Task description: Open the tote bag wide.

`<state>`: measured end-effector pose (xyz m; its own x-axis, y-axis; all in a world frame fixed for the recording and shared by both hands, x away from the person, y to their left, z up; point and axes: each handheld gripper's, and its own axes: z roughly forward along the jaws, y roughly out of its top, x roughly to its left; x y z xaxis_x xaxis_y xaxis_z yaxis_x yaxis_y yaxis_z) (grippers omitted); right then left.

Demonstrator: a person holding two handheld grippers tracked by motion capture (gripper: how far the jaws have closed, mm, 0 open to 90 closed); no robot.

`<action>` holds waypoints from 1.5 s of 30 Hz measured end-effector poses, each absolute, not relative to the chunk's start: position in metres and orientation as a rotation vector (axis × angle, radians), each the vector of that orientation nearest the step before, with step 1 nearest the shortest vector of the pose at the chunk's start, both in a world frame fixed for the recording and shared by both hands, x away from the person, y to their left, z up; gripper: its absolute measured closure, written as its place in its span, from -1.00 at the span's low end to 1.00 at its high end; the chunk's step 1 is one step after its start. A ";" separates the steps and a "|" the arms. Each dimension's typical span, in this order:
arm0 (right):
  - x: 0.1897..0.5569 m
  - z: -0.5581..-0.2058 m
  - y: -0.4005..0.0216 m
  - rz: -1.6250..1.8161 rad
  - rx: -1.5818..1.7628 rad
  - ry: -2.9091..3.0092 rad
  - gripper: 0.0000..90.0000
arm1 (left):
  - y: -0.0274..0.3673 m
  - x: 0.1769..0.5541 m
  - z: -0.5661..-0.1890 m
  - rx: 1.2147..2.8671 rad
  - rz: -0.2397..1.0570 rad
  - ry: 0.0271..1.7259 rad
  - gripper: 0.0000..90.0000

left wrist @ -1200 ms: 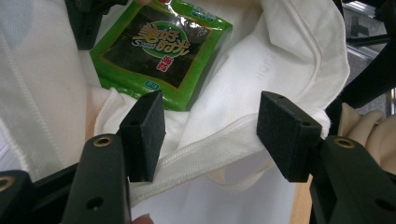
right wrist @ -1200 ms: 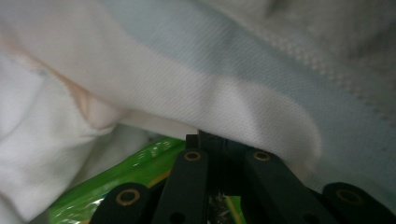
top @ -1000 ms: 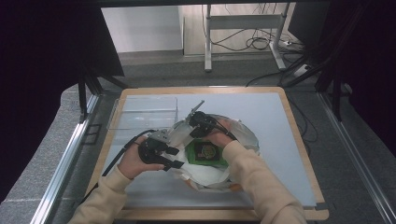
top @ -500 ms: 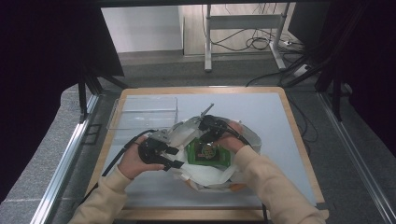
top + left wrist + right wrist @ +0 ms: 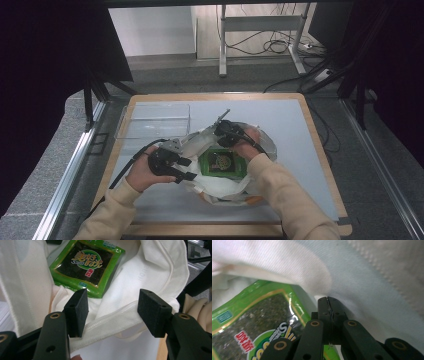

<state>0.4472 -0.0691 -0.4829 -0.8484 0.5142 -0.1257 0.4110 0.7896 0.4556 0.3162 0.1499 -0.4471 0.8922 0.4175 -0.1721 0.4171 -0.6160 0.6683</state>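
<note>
My left gripper (image 5: 112,312) hangs near the bench's (image 5: 290,120) front edge, fingers (image 5: 77,311) wide around the bag's (image 5: 150,272) hem — placed, I judge, to hold its mouth open. My right gripper (image 5: 329,305) has its fingers pressed together, nothing visible between them, inside the bag beside the green packet (image 5: 86,265) — mid-bench.

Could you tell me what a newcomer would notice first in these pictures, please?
The bright green seaweed packet stands out, lying in the mouth of a white cloth bag at the middle of the table. The left gripper is open over the bag's hem, while the right gripper is shut beside the packet. A clear plastic tray sits at the far left.
</note>
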 end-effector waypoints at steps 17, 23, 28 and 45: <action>0.434 -0.463 -0.080 0.658 0.721 2.785 0.97 | 0.150 0.317 -0.448 2.314 -0.002 0.603 -0.08; 0.417 -0.444 -0.099 0.626 0.710 2.787 0.96 | 0.149 0.317 -0.448 2.315 0.001 0.603 -0.08; 0.410 -0.445 -0.114 0.552 0.727 2.805 0.96 | 0.149 0.316 -0.448 2.313 0.003 0.604 -0.08; 0.424 -0.456 -0.149 0.395 0.820 2.718 0.98 | 0.150 0.317 -0.449 2.315 -0.003 0.612 -0.08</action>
